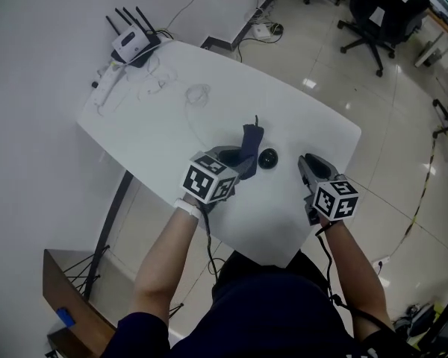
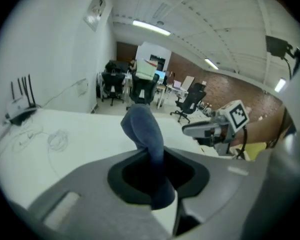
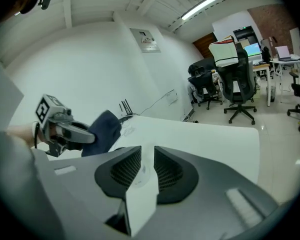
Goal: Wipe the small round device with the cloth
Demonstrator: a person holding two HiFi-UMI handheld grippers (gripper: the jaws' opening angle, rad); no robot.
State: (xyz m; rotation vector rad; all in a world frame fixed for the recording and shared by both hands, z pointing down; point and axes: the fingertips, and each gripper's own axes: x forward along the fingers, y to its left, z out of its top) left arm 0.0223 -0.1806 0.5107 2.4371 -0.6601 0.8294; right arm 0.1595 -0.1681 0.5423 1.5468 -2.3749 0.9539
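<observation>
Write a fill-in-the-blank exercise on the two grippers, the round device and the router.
The left gripper is shut on the dark blue cloth; the right gripper holds ____.
The small round black device lies on the white ____, between the grippers.
The router stands at the far corner on the ____ gripper's side.
Missing: nothing; table; left.

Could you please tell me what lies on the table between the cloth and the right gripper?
The small round device, black, sits on the white table between them, nearer the cloth; the head view shows it.
</observation>
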